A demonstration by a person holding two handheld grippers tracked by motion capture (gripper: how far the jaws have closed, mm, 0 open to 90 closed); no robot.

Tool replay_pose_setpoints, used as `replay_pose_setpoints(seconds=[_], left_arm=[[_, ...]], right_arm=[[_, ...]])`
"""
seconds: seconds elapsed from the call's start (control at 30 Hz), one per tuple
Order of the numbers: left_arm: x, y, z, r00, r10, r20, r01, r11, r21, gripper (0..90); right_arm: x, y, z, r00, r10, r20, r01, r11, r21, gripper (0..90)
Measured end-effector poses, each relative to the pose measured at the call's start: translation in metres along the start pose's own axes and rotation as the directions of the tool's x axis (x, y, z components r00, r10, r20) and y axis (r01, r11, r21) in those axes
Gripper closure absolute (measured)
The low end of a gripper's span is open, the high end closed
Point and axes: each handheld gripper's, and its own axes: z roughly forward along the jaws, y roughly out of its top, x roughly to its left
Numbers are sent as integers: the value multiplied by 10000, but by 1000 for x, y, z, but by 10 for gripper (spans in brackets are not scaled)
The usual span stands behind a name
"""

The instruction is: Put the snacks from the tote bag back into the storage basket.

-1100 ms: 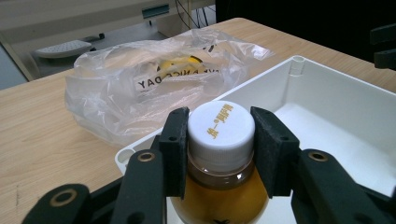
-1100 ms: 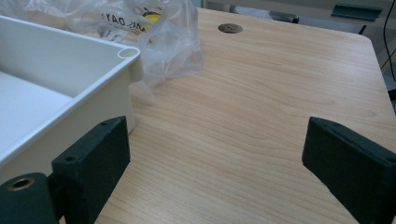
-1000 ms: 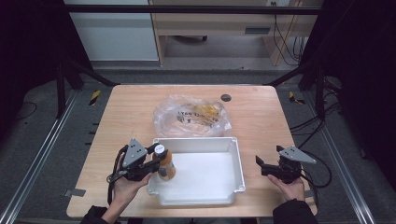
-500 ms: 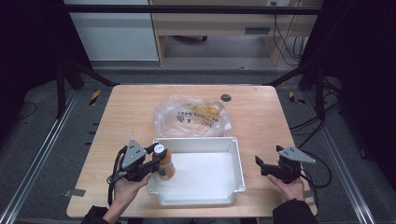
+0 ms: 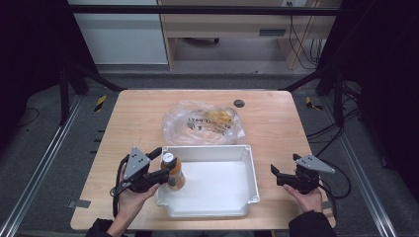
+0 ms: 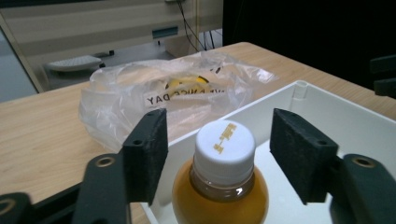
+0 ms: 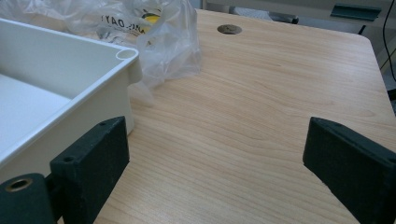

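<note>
An orange-filled bottle (image 5: 173, 171) with a white cap (image 6: 224, 138) stands upright inside the white tray (image 5: 253, 174), against its left wall. My left gripper (image 5: 168, 177) reaches over that wall and is open, with one pad on each side of the bottle's neck (image 6: 219, 179) and a small gap on both sides. Off the tray's right side, my right gripper (image 5: 275, 175) rests low over the table, open, with only bare wood between its pads (image 7: 93, 163).
A crumpled clear plastic bag (image 5: 202, 123) with yellow items inside lies just behind the tray, touching its far rim (image 6: 299, 86). A small round grommet hole (image 5: 239, 103) sits near the table's far edge. Bare wood lies right of the tray (image 7: 243, 107).
</note>
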Motion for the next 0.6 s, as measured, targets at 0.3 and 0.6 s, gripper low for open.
replay_pose_setpoints(seconds=[0.3,0.6], left_arm=[[12,10,-9,9995,-135,293,142,9996,-249,193],[40,8,-17,9987,-413,-296,403,9986,-356,153]], right_arm=[[-1,0,-1,9999,124,11,-124,9999,-10,73],[-2,0,-2,9999,138,80,-137,9999,-91,70]])
